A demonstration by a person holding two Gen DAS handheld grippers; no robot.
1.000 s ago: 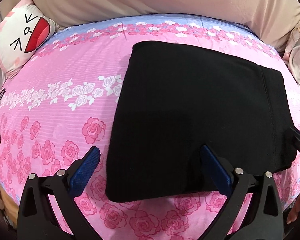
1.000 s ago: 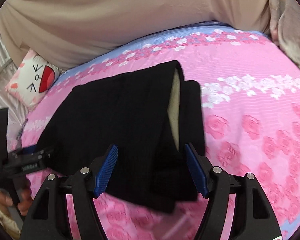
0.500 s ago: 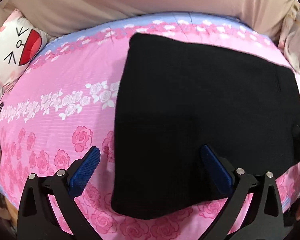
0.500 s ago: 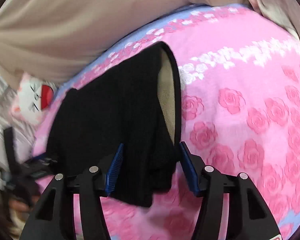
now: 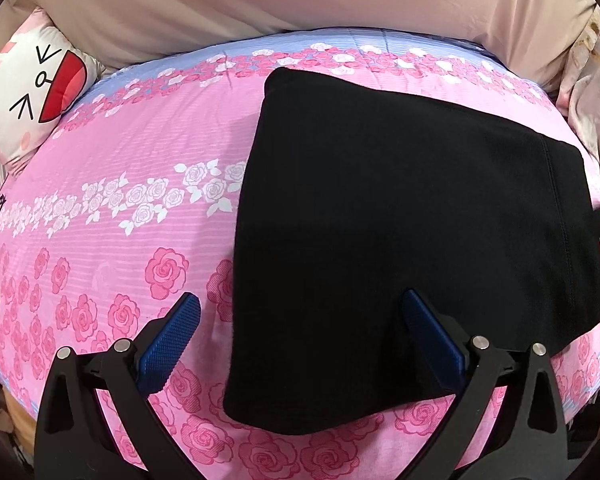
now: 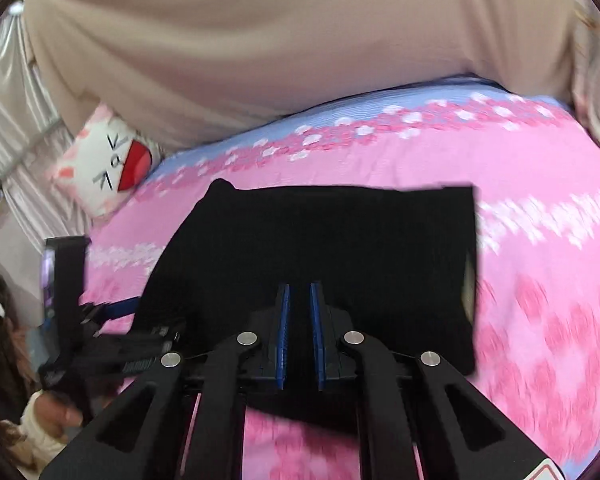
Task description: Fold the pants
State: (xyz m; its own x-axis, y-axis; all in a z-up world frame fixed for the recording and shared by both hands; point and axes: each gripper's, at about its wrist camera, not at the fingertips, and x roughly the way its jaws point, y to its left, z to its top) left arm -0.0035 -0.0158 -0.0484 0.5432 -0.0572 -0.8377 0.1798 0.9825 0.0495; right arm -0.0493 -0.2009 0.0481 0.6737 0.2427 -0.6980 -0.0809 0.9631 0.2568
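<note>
The pants (image 5: 412, 216) lie folded on the bed (image 5: 140, 208); left gripper (image 5: 300, 344) fingers apart at the 6 o'clock hem; right gripper (image 6: 300, 320) fingers nearly together, clamping nothing visible; folding looks finished; next, perhaps smoothing.

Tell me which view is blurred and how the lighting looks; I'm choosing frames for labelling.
Right wrist view: motion-smeared, roses on the bedspread streaked, pants edges soft. Left wrist view: sharp, evenly lit, pants a nearly featureless black. Both: strong fisheye bowing, dark corners.
</note>
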